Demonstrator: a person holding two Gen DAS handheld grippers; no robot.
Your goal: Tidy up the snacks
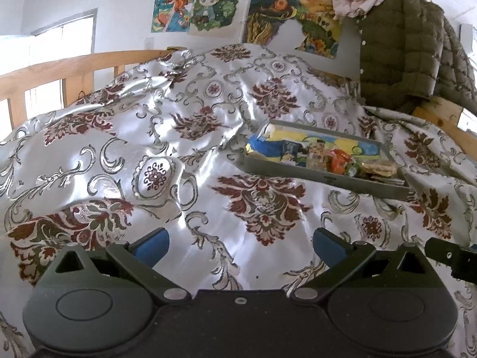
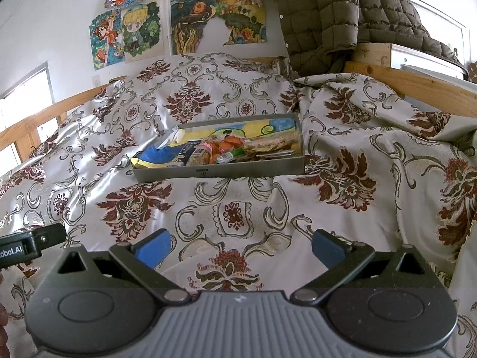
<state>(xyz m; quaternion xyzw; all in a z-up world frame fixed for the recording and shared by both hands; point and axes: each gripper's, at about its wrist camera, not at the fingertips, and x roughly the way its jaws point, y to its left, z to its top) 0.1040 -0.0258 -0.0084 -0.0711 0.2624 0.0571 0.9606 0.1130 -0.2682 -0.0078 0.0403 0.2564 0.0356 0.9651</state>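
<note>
Both hand-held grippers, left (image 1: pixel 241 246) and right (image 2: pixel 241 246), are wide open and empty, well short of the box (image 2: pixel 219 171) of snacks (image 2: pixel 226 150). The box sits on a soft, rumpled bed (image 2: pixel 232 217); pressing on its rim may tip it and spill the snacks.

The shallow grey tray (image 2: pixel 219 171) is taken as the landmark. Between it and the two wide-spread grippers, a stretch of patterned bedspread (image 2: pixel 232 214) is left bare, so a straight approach to the tray's near wall is unobstructed. To the left of the tray, more bare cloth is seen up to the wooden rail (image 1: pixel 59 68). To its right, the cloth is heaped in raised folds (image 2: pixel 372 113). Behind it, a quilted green jacket (image 2: pixel 322 15) hangs over the bed frame. The tray's inside is crowded with snack packets (image 2: pixel 226 149).
</note>
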